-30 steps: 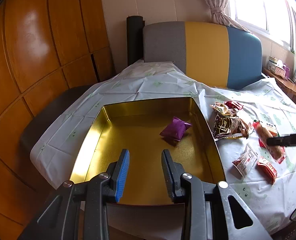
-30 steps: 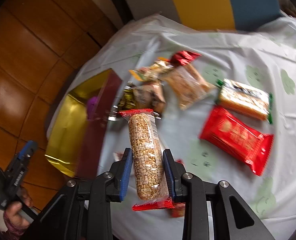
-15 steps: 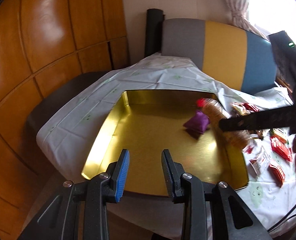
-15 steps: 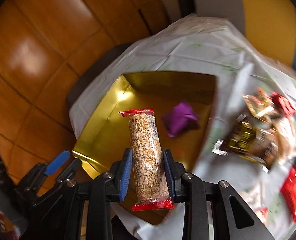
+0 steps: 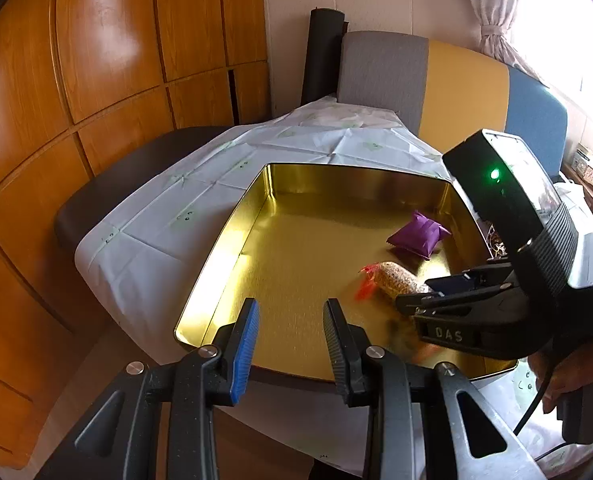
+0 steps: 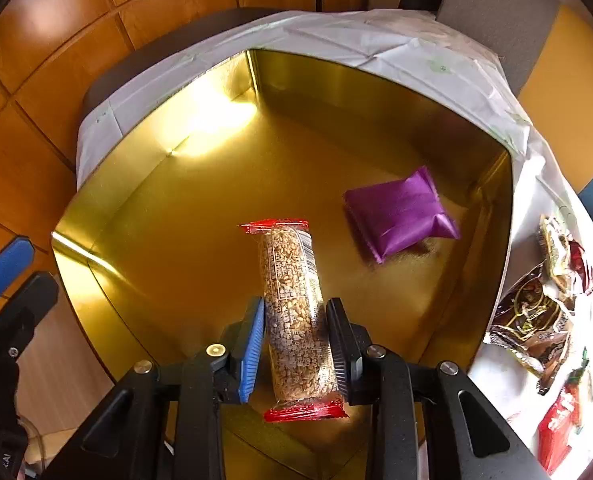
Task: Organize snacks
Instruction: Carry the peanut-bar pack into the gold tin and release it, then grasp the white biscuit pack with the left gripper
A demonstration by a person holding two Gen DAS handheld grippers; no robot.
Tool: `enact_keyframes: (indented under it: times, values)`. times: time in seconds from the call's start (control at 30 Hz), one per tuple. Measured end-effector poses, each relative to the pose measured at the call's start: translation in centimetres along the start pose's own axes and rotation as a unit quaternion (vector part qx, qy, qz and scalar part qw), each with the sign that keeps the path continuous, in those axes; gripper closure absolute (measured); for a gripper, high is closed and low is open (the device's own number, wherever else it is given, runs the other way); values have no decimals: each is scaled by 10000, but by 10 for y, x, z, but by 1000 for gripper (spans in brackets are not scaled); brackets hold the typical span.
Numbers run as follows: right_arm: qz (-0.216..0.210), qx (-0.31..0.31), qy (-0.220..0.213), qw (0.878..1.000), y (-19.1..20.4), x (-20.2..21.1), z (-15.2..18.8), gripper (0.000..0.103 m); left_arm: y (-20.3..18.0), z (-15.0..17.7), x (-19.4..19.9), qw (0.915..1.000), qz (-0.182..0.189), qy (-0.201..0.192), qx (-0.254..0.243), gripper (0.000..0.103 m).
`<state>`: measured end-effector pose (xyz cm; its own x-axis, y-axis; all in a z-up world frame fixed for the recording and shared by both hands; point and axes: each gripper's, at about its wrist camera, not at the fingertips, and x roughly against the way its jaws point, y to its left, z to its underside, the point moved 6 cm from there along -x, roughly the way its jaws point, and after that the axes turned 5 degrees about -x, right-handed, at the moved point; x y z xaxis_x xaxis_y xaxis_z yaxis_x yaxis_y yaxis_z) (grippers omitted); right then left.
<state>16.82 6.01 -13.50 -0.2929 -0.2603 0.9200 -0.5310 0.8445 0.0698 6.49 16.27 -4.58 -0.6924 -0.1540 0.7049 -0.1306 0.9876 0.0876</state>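
Observation:
A gold tin tray (image 5: 232,240) (image 6: 144,200) sits on the white-clothed table. A purple snack packet (image 5: 418,236) (image 6: 398,212) lies in its far right part. My right gripper (image 6: 296,328) is shut on a long clear packet of grain snack with red ends (image 6: 294,312) and holds it over the tray's near middle. In the left wrist view that packet (image 5: 394,282) sticks out of the right gripper (image 5: 420,296), low over the tray floor. My left gripper (image 5: 290,344) is open and empty, hovering at the tray's near edge.
Several loose snack packets (image 6: 536,312) lie on the cloth right of the tray, with a red one (image 6: 556,428) nearest. A grey, yellow and blue chair back (image 5: 448,80) stands behind the table. Wood panelling (image 5: 76,80) fills the left.
My right gripper has carried the grain packet from over the loose snacks to over the tray and lowered it inside. My left gripper has pulled back and to the left a little.

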Motion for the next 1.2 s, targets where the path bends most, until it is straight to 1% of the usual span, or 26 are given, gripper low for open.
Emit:
enact_keyframes:
  times: [0.1,0.23,0.27,0.33,0.57,0.7,0.8,0.87,1.2]
  values:
    - [-79,-42,-11,10000,-1,-1,2,71,1,0,-1,10000,-11,5,-6,70]
    - [-242,-142,-220,9994,-4,9,6,69,0,0,-3,10000,-17,28,-9,70]
    - [-310,-190,-304,9989,-6,15,7,67,-1,1,-3,10000,-10,35,-14,70]
    - [-428,-279,-515,9974,-9,27,8,56,-2,1,-3,10000,19,24,-22,70]
    - [-513,-484,-1213,9901,-27,77,15,55,-8,1,2,9999,97,-3,-88,70]
    - [-358,-557,-1485,9867,-44,100,26,50,-16,0,6,9997,155,-40,-178,70]
    - [-229,-634,-1591,9850,-62,115,34,50,-23,-2,9,9994,195,-80,-265,70]
    - [-107,-690,-1641,9840,-75,125,45,49,-29,-3,11,9992,217,-99,-326,70]
    - [434,-1062,-1510,9819,-145,140,101,46,-64,-6,19,9961,467,-123,-741,69]
